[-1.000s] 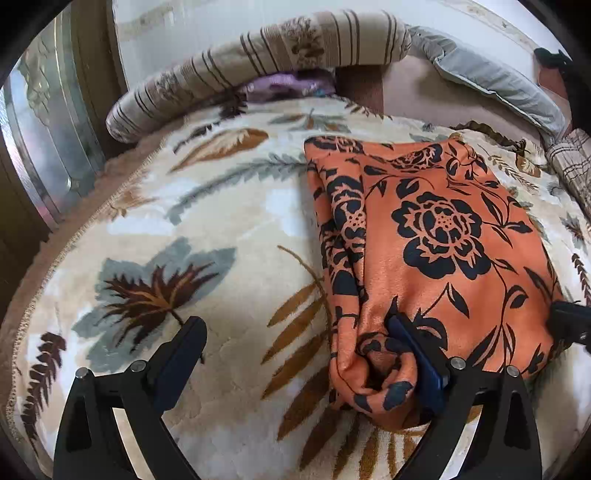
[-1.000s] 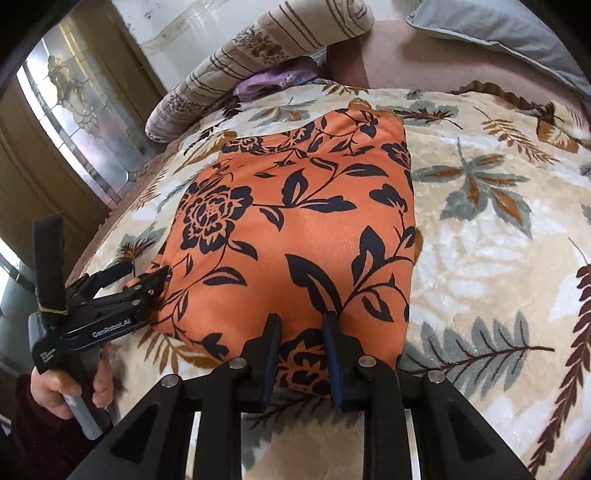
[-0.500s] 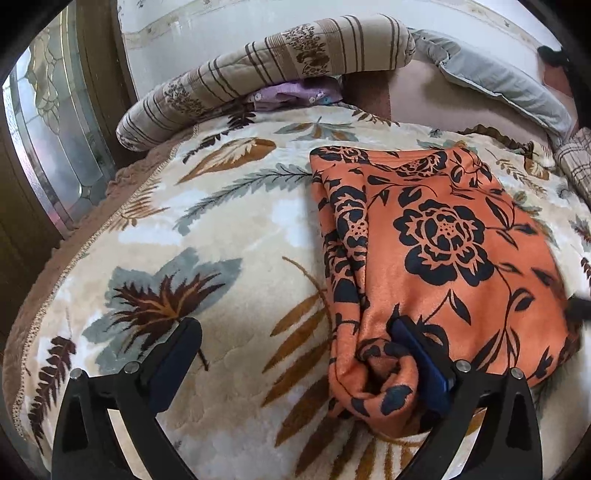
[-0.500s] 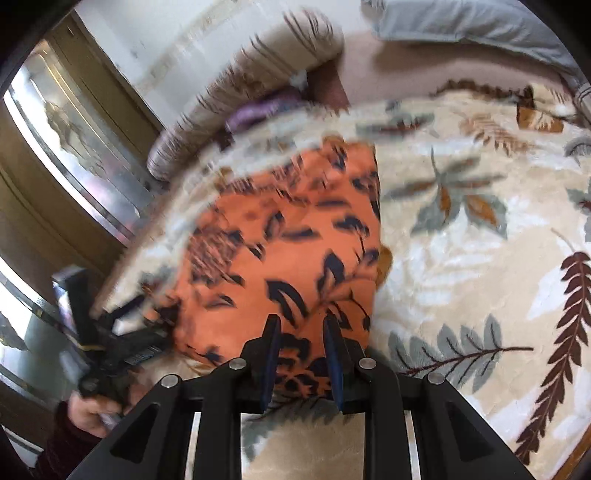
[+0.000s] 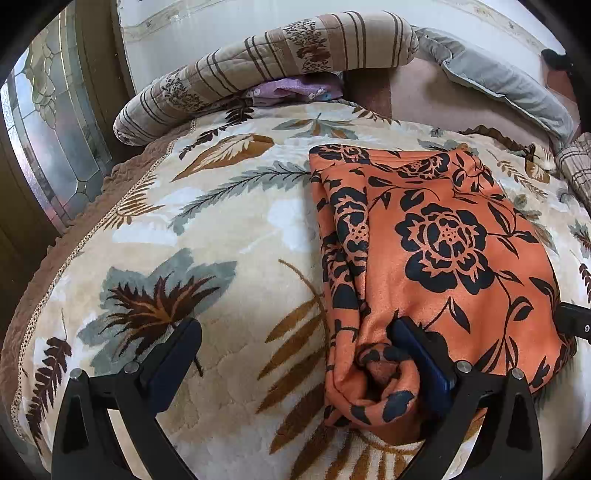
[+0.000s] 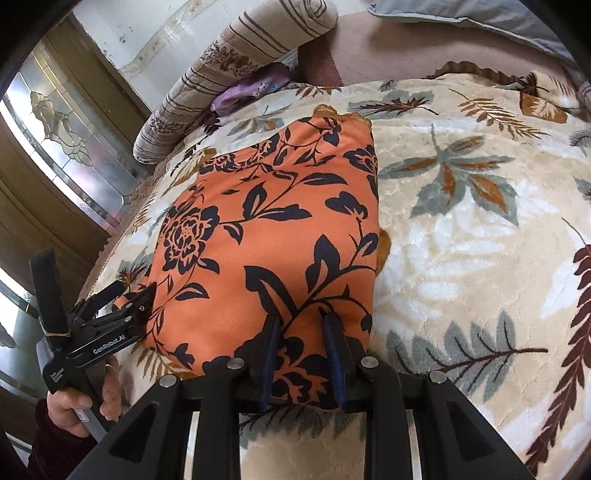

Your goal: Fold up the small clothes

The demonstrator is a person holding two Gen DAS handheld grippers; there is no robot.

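Bed with plush cream leaf-print blanket (image 5: 207, 229). Striped beige-brown bolster (image 5: 266, 62) at 12 o'clock, grey pillow (image 5: 495, 77) at 1 o'clock. White wall (image 5: 207, 26) behind. Leaded frosted-glass window in brown wooden frame (image 5: 48, 122) at 10 o'clock, daylight coming through.

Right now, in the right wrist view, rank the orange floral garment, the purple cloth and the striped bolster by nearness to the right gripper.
1. Orange floral garment: its near edge sits between the right gripper fingers.
2. Purple cloth: beyond the garment, tucked under the bolster.
3. Striped bolster: farthest, along the wall, upper left.
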